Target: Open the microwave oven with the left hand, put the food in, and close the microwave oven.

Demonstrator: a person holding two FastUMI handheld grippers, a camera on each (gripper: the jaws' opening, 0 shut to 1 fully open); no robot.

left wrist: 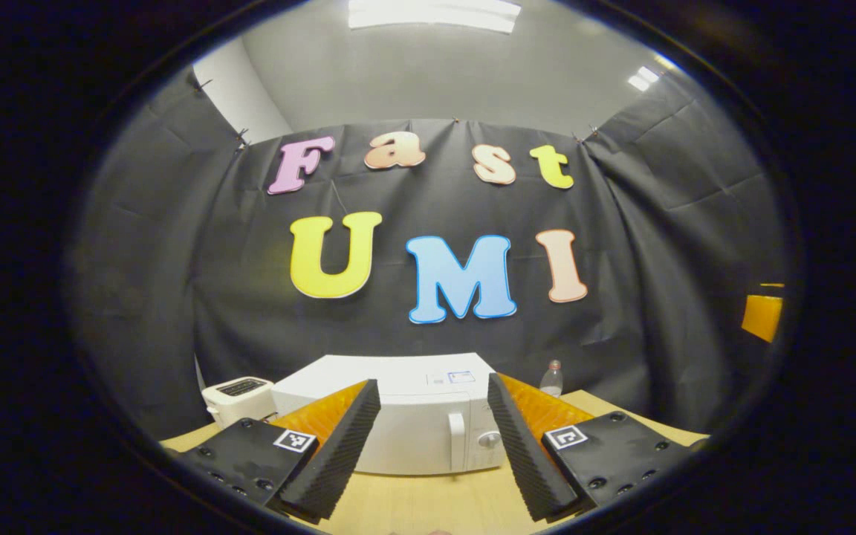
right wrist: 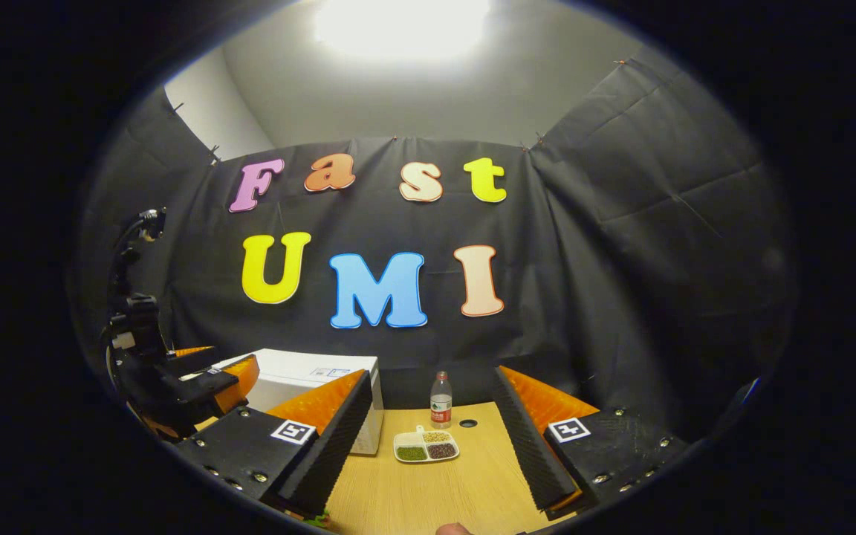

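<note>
A white microwave oven (left wrist: 406, 423) stands on the wooden table with its door shut; its handle (left wrist: 456, 431) and a round knob (left wrist: 488, 439) are on its right side. My left gripper (left wrist: 434, 446) is open and held back from the oven's front, nothing between its fingers. In the right gripper view, a white divided dish of food (right wrist: 426, 446) lies on the table straight ahead, right of the microwave oven (right wrist: 309, 386). My right gripper (right wrist: 428, 453) is open, well short of the dish. The left gripper (right wrist: 205, 386) hangs at the left, in front of the oven.
A white toaster (left wrist: 238, 397) stands left of the oven. A small plastic bottle (right wrist: 440, 400) stands behind the dish near the back wall, and shows as a bottle (left wrist: 551, 379) right of the oven. A dark round hole (right wrist: 467, 423) marks the table (right wrist: 428, 498) near it.
</note>
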